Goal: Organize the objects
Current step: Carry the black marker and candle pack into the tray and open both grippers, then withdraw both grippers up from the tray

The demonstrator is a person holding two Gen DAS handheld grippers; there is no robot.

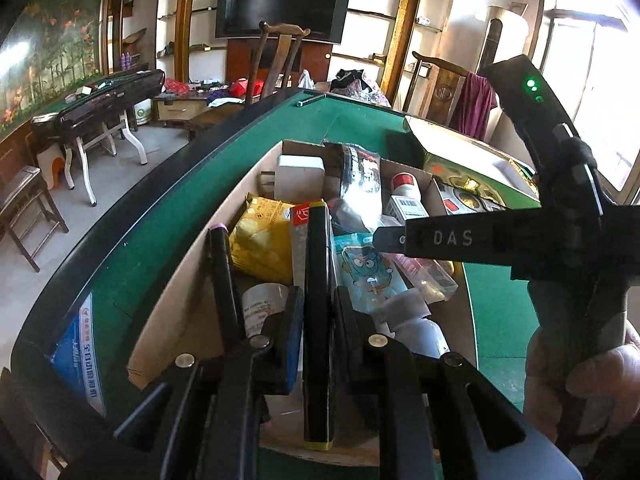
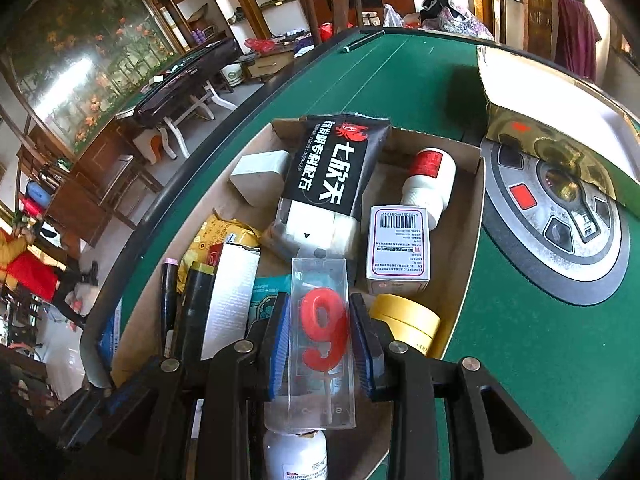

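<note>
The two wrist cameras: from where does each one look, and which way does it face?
Left wrist: on the left gripper, facing down into the cardboard box; its jaws grip a black marker; right gripper shows.
Right wrist: on the right gripper, jaws around a clear case.
Shared: box, green table.

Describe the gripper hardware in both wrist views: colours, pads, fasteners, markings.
Both are black linkage grippers with silver round rivets at the pivots. The right gripper has blue ribbed pads. In the left view, the left gripper shows dark blue pads; the right unit's body bears white "DAS" lettering and green LEDs.
</note>
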